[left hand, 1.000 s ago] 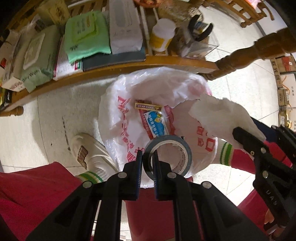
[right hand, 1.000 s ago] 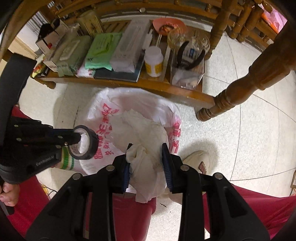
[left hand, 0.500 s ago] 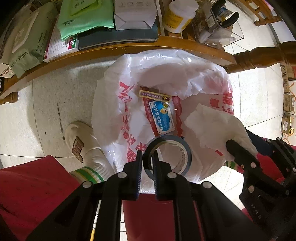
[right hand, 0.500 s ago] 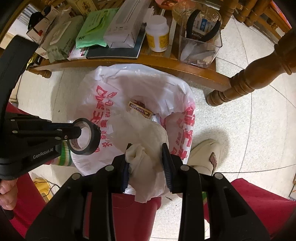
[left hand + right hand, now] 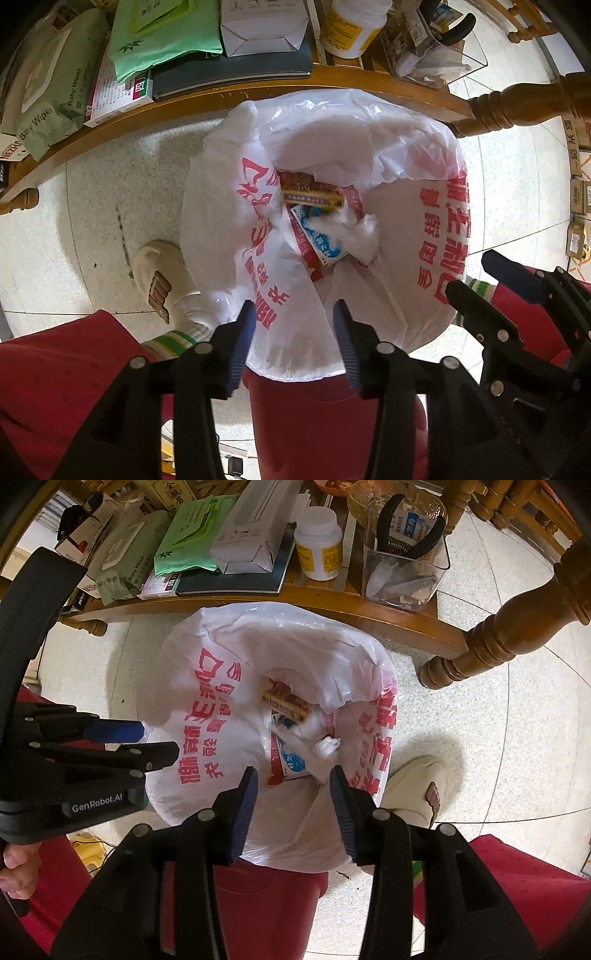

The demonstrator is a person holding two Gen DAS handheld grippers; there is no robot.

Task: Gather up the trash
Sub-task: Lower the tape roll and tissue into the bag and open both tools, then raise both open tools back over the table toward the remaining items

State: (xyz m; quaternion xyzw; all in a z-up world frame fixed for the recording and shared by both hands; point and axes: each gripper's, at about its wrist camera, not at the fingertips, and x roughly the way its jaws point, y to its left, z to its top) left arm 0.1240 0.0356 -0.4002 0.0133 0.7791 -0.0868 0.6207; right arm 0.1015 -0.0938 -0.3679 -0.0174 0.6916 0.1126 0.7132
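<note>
Both dropped loads are gone as the left gripper [image 5: 294, 343] and right gripper [image 5: 291, 812] are spreading empty, risking snagging the thin white red-printed plastic bin bag [image 5: 424, 229].

Black gripper fingers [image 5: 242, 334] with ribbed blue pads, silver screws; red trousers [image 5: 55, 376], seemingly cream slippers [image 5: 159, 275].

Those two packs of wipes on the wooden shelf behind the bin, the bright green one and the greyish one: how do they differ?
The bright green soft wipes pack is vivid mint; the grey-green baby wipes pack is dull sage. The green one lies on top of a dark book; I cannot tell what the grey-green one rests on. The grey-green one shows "Baby Wipes" in English along its edge; the green one shows a small dark leaf mark. Both are flat soft pouches with a flip lid on top.
</note>
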